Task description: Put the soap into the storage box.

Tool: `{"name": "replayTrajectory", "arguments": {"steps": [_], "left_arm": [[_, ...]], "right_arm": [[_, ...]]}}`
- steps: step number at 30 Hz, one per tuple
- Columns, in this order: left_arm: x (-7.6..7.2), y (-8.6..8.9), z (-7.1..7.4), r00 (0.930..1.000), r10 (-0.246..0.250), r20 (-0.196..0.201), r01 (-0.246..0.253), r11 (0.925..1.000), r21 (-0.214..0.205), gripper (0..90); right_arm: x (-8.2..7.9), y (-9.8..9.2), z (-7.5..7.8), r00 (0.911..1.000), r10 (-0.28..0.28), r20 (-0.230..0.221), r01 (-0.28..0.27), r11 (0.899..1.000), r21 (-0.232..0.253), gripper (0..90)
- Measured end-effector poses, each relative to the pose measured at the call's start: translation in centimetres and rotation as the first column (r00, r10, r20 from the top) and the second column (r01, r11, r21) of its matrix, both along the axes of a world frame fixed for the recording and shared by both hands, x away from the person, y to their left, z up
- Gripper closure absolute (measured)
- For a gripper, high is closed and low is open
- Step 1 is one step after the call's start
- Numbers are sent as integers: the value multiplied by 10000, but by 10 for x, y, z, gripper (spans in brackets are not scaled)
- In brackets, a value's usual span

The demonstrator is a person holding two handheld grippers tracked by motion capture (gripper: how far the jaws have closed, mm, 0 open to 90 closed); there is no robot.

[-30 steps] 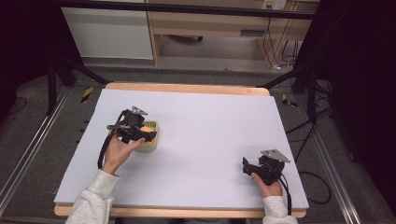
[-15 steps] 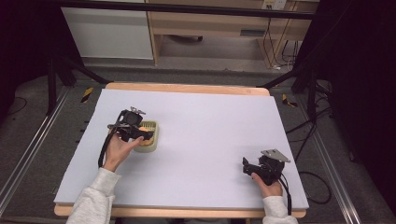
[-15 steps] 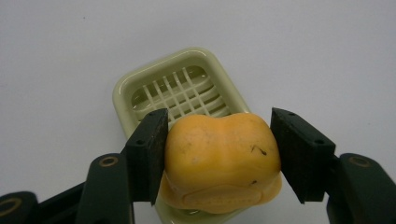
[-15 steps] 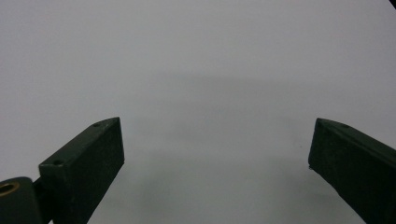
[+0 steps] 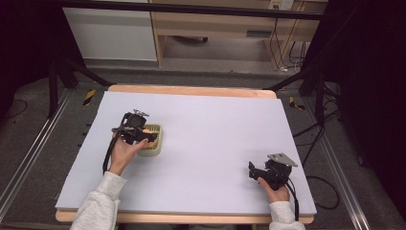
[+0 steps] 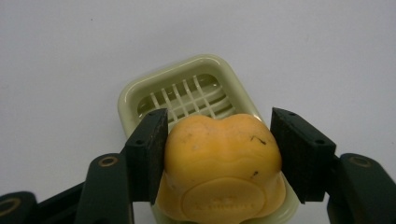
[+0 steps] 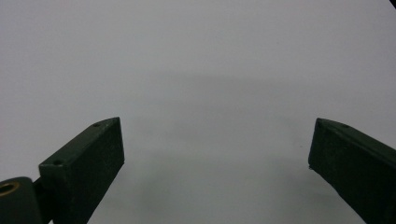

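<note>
Soap (image 6: 223, 172), orange and rounded, clamped between the jaws of left gripper (image 6: 219, 154); both pads pressed flat against its flanks, an oval stamped mark facing the camera; held low over the near end of a pale green soap dish (image 6: 140, 91), whether resting on it or just above cannot be told; beyond the jaw tips, the dish's slatted grid and rounded far rim lying bare; past that, plain white table (image 6: 70, 46); seen from the high view, same gripper (image 5: 143, 136) on the left half of the board, hand (image 5: 122, 154) behind it, dish (image 5: 157, 143) poking out just ahead of and beside the jaws.

Right gripper (image 7: 217, 154) released, jaws spread wide with nothing between them; ahead of the tips, bare white surface with a faint shadow; from the high view, right gripper (image 5: 253, 171) parked near the front right corner, well apart from soap and dish, hand (image 5: 274, 190) wrapped round its body.
</note>
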State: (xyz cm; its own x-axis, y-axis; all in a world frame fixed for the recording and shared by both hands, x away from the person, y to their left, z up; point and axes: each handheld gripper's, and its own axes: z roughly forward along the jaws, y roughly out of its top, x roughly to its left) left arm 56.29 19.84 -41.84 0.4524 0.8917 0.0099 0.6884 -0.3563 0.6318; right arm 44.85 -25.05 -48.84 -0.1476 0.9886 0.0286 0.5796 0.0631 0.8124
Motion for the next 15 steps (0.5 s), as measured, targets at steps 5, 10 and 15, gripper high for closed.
{"name": "replayTrajectory", "arguments": {"steps": [5, 10, 15], "left_arm": [[2, -4, -4, 9998, 80, 198, -81, 10000, 30, 383], [6, -10, -8, 9996, 155, 243, -160, 9997, 174, 381], [7, -12, -10, 9994, 214, 277, -225, 9990, 392, 330]], "right_arm": [[0, 0, 0, 10000, 8, -2, -8, 10000, 4, 40], [0, 0, 0, 10000, 20, 2, -20, 10000, 11, 40], [0, 0, 0, 10000, 17, 30, -17, 10000, 0, 40]]}}
